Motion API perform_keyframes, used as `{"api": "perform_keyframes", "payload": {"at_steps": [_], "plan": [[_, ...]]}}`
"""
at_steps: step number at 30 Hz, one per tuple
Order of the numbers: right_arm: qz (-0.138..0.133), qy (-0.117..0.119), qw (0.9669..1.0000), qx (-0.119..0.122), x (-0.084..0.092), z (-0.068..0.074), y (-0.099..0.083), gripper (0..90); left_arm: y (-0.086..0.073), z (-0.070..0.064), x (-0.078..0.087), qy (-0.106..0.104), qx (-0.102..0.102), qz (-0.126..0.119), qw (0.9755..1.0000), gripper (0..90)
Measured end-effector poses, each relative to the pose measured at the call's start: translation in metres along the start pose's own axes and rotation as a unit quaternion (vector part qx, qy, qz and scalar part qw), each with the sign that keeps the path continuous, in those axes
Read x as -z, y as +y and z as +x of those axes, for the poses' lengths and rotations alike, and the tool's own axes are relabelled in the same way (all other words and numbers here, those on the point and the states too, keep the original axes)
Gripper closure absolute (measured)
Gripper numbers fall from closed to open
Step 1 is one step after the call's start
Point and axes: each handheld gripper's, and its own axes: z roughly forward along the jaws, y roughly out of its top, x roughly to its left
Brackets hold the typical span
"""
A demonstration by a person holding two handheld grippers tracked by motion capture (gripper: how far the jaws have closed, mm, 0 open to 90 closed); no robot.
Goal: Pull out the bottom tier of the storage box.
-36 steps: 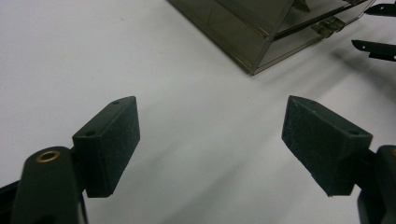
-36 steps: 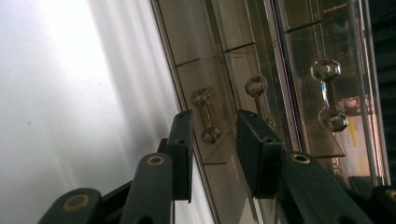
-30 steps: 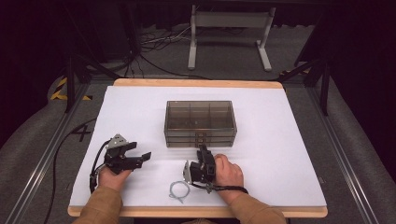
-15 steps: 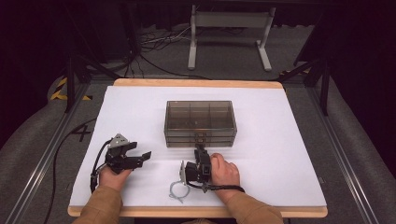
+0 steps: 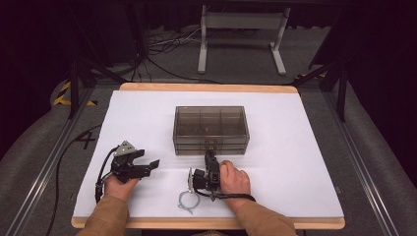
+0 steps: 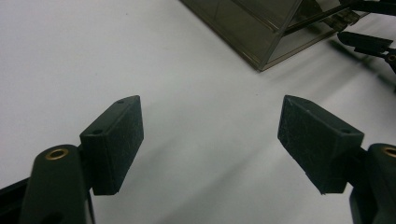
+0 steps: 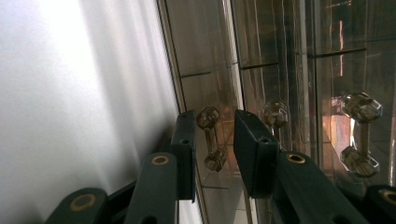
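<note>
A smoky see-through drawer box stands mid-table on the white sheet. My right gripper, rolled onto its side, reaches to the box's front. In the right gripper view its pads straddle a clear drawer handle. The jaws have just been closing, with a gap still showing beside the handle. My left gripper rests on the sheet to the left of the box. Its jaws stand wide open with bare sheet between them. A corner of the box lies beyond them.
A grey wire loop lies on the sheet just behind my right gripper. Two more drawer handles show along the box front. The white sheet runs wide to the right. A metal stand is on the floor beyond the table.
My right gripper has edged forward to the box front and its jaws have narrowed around the handle. The left gripper has stayed put.
</note>
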Motion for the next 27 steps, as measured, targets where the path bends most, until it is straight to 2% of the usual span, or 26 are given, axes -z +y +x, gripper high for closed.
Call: {"api": "perform_keyframes", "payload": {"at_steps": [11, 18, 27], "plan": [[0.003, -0.005, 0.9999, 0.014, -0.0035, 0.0016, 0.002, 73.3, 0.0, 0.0, -0.0001, -0.001, 0.0, 0.0, 1.0, 23.3], [0.009, 0.0, 0.9997, 0.02, -0.0049, 0.0016, 0.0029, 77.9, 0.0, -0.0005, -0.0009, 0.001, -0.001, 0.001, 1.0, 23.3], [0.014, -0.001, 0.9997, 0.02, -0.0046, 0.0028, 0.0036, 78.7, 0.0002, -0.0002, -0.0007, -0.001, -0.001, 0.001, 1.0, 23.2]]}}
